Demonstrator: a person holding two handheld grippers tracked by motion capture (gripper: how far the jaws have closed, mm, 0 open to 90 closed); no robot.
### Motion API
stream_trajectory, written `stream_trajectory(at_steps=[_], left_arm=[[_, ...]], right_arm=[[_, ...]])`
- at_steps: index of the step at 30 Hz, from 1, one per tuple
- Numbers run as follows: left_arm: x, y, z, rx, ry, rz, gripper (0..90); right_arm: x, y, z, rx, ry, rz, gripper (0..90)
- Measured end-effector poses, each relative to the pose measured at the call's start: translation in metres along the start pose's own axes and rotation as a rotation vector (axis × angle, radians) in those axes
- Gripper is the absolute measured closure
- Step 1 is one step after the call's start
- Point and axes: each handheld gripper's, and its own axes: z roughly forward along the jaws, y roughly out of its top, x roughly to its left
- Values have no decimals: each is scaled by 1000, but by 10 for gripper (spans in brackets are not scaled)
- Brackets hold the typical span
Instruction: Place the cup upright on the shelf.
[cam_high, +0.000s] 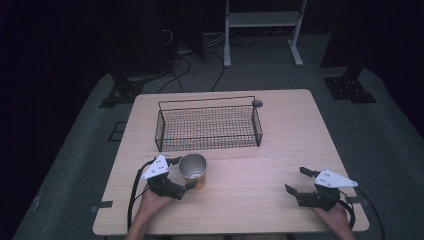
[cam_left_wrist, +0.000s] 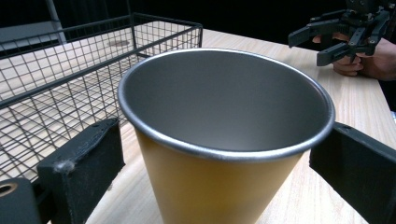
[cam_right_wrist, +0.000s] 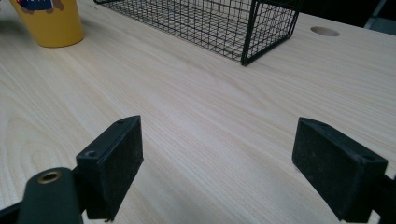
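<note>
The yellow cup (cam_high: 193, 171) stands on the worktop (cam_high: 250, 170) at lower left, between the spread left gripper (cam_high: 181, 173) jaws, ungrasped. The wire basket (cam_high: 207, 125) holds nothing; the right gripper (cam_high: 296, 181) waits spread.

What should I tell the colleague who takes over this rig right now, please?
Left gripper: open, jaws on either side of the yellow metal cup with a steel-grey inside; whether they touch it cannot be told.
Right gripper: open, holding nothing, low over the light wooden table at its right.
The cup stands upright on the table, just in front of the black wire basket, which has nothing in it.
Done: left gripper brought around the cup.
Left: probably close on the cup, lift it, and set it in the basket.
</note>
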Motion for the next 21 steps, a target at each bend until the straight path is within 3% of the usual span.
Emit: stream_trajectory(at_steps=[7, 15, 21], left_arm=[[-2, 2, 6, -6, -5, 4, 20], [-1, 10, 16, 25, -21, 6, 21], [-1, 10, 18, 18, -23, 5, 68]], right_arm=[[0, 0, 0, 0, 1, 0, 153], [0, 0, 0, 0, 2, -6, 153], [0, 0, 0, -2, 3, -5, 153]])
